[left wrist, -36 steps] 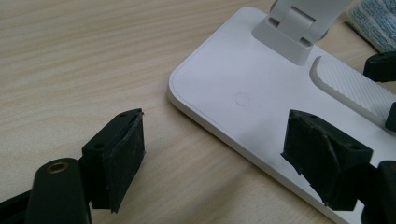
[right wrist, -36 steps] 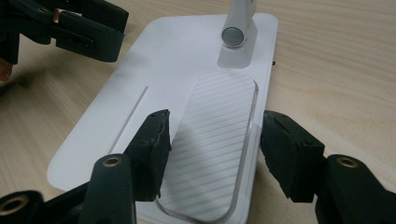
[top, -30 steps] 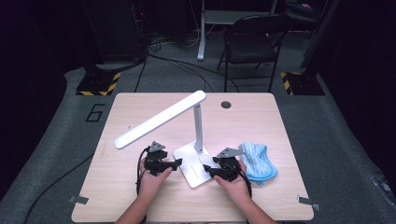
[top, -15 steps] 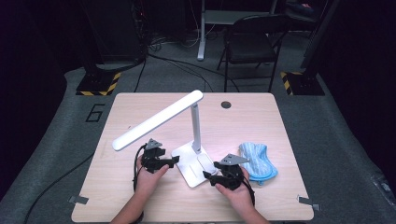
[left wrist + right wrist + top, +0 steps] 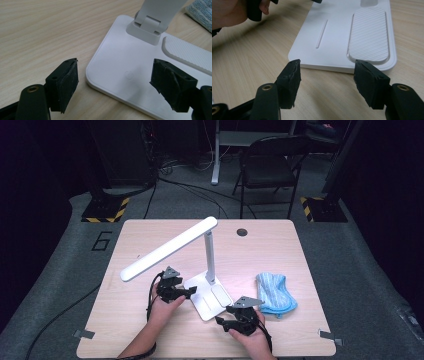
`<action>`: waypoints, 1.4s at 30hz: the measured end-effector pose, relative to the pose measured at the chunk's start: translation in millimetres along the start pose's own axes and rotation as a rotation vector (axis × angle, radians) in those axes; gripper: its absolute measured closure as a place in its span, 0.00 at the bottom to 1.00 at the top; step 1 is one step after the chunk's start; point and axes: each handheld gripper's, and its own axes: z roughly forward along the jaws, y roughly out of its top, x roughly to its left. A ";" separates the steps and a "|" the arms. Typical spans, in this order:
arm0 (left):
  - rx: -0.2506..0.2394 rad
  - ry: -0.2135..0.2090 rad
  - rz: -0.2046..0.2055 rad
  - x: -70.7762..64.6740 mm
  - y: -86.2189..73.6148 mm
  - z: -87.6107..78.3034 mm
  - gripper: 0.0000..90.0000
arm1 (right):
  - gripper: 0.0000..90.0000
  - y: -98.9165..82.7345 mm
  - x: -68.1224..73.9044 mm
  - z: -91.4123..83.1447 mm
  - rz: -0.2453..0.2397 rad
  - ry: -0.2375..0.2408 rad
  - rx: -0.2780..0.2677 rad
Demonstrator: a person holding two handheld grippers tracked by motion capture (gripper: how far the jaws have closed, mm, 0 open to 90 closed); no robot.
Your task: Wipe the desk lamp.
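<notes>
A light wooden table (image 5: 125, 330) with rounded corners stood on grey carpet. A white desk lamp (image 5: 210, 292) rested on its flat base near the front middle, its long head slanting out over the left half. Just right of the base lay a crumpled blue cloth (image 5: 274, 294). A round cable hole (image 5: 242, 232) sat near the far edge.

Lamp (image 5: 207, 290) mid-table, cloth (image 5: 274, 293) at its right, left claw (image 5: 188, 291) over the lamp's base
</notes>
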 end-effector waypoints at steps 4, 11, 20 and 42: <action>0.021 -0.004 0.028 -1.0 0.8 3.1 0.24 | 0.42 2.4 1.7 2.5 -0.009 0.005 0.005; 0.028 -0.023 0.019 2.6 1.1 7.9 0.24 | 0.43 0.5 3.7 3.7 0.001 0.014 0.009; 0.044 -0.055 0.064 7.8 3.5 11.0 0.24 | 0.43 -1.5 4.7 4.3 0.011 0.031 0.020; 0.060 -0.043 0.084 8.4 3.1 9.0 0.22 | 0.35 0.4 -2.0 9.2 0.042 0.017 0.020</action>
